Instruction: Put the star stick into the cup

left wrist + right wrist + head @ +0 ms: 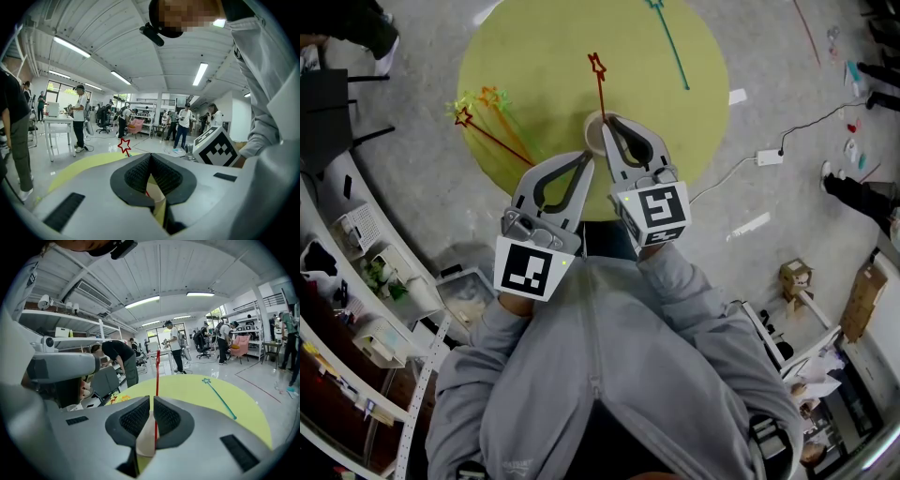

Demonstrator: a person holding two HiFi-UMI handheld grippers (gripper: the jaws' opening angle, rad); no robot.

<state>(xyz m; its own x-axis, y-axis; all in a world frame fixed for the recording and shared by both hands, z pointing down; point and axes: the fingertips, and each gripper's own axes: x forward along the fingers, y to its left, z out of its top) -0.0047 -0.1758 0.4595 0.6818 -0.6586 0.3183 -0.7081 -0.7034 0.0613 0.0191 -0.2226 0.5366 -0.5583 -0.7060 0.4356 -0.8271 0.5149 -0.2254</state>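
Head cam steep down on yellow table (675, 141); L/R gripper cams level, close behind jaws; all share red star stick (600, 92)

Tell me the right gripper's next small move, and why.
Probably open the right gripper slightly to let go. Its jaws are closed on the red star stick, which stands upright with its lower end already inside the paper cup, so it seems ready to release.

Matt table (544, 56), paper cup (592, 133), plastic star stick (600, 89), ribbed fingers (133, 418).
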